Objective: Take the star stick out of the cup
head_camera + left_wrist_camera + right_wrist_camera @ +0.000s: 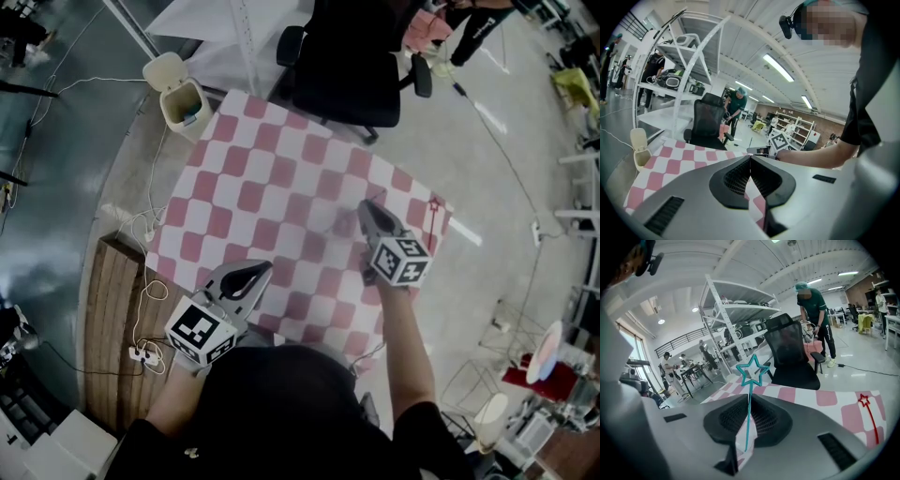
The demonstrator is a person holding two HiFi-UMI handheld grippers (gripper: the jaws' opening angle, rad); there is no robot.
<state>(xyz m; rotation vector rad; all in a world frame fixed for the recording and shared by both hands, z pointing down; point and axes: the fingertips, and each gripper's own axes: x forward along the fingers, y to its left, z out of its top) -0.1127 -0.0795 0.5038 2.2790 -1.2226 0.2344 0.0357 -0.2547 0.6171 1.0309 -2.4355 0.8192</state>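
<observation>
- A large, open lab or workshop hall — high white ceiling, long strip lights [778, 68] running overhead.
- White metal racks [740, 310] hold equipment; further shelving [799, 129] lines a brick wall at the far end.
- A glossy grey floor [56, 197] spreads around the work table [272, 187], with white cables [150, 291] and a power strip [142, 354] at its side.
- The table, under a pink-and-white checked cloth, stands by a black office chair [347, 75] and a cream bin [181, 101].
- Several people are about — one in a green cap [813, 305] stands behind the chair, others [670, 366] gather at distant desks.
</observation>
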